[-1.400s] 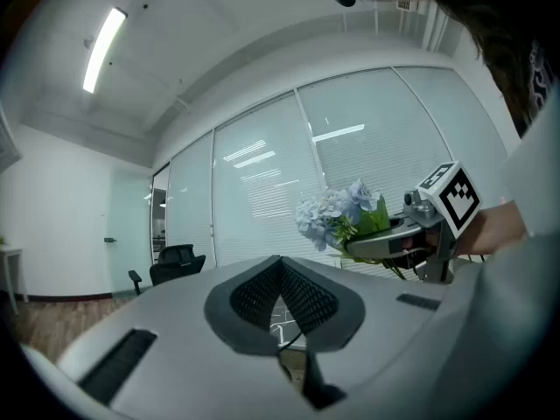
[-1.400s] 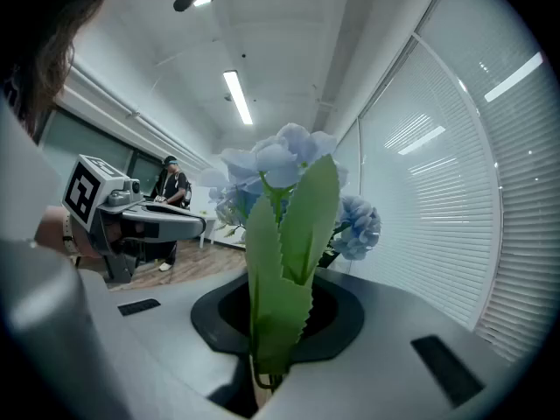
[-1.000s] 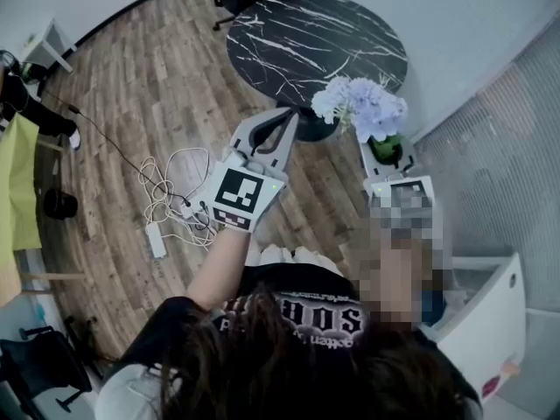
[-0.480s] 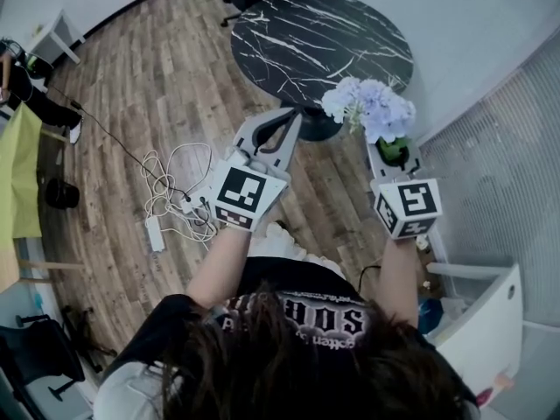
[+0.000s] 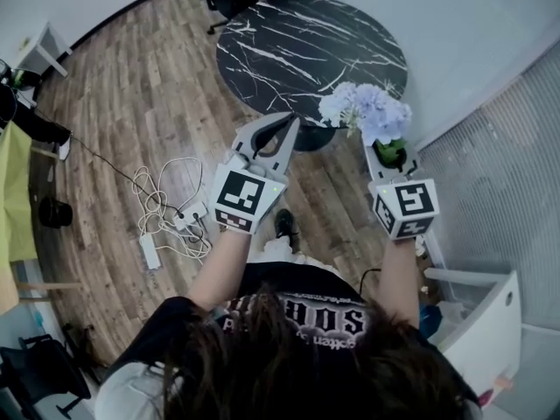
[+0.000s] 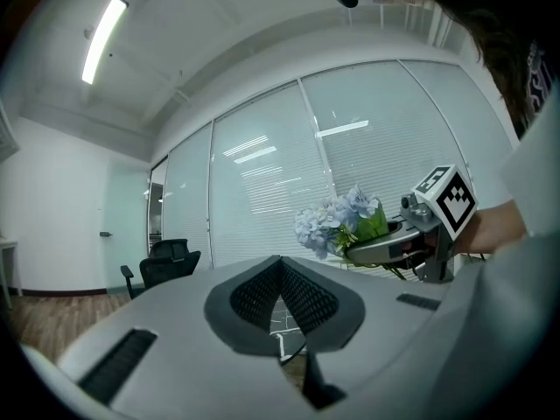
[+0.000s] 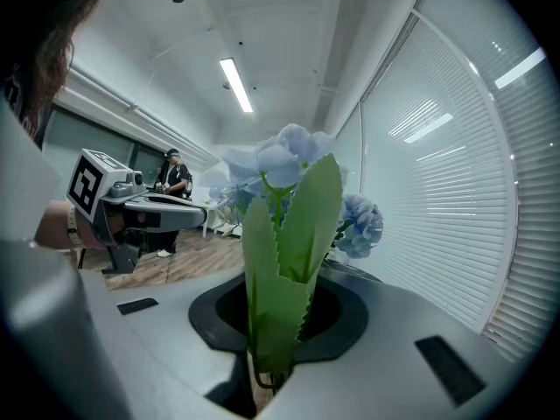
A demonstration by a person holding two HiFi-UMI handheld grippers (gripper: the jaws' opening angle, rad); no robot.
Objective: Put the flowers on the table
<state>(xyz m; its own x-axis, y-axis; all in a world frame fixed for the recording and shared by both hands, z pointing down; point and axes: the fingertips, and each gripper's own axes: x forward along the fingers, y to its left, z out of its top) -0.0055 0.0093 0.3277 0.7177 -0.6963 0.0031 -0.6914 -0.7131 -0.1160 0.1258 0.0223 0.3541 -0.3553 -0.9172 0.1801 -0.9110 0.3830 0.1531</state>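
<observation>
Flowers (image 5: 366, 110), pale blue, sit clamped by their stems in the right gripper (image 5: 388, 157), near the edge of a round black marble table (image 5: 297, 42). Left gripper (image 5: 289, 126) jaws are together, empty. White cables (image 5: 162, 191), perhaps with a power strip, sprawl on the wood floor (image 5: 131, 86).

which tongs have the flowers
The right tongs, shut on the leafy stem of the flowers; the left tongs are shut on nothing.

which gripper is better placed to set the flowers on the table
Right. The right gripper is shut on the flowers, which sit close to the table's near edge. The left gripper is shut and empty.
</observation>
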